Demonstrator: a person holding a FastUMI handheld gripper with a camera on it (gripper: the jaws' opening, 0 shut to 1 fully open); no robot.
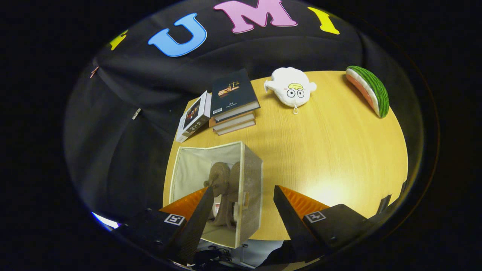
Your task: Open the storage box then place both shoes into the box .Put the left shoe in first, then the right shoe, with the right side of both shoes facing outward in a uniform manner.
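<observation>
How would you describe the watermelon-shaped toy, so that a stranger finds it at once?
Start from the round wooden table. At its far side, beyond the open tool, lie a white plush and, further from the book stack, the watermelon toy. It alone is a curved slice with a striped green rind.

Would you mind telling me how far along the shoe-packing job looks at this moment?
It looks nearly finished. The storage box stands open on the table, and two shoes stand side by side inside it. The gripper is open and holds nothing, its fingers above the box's near edge. Which way the shoes' sides face can't be told.
</observation>
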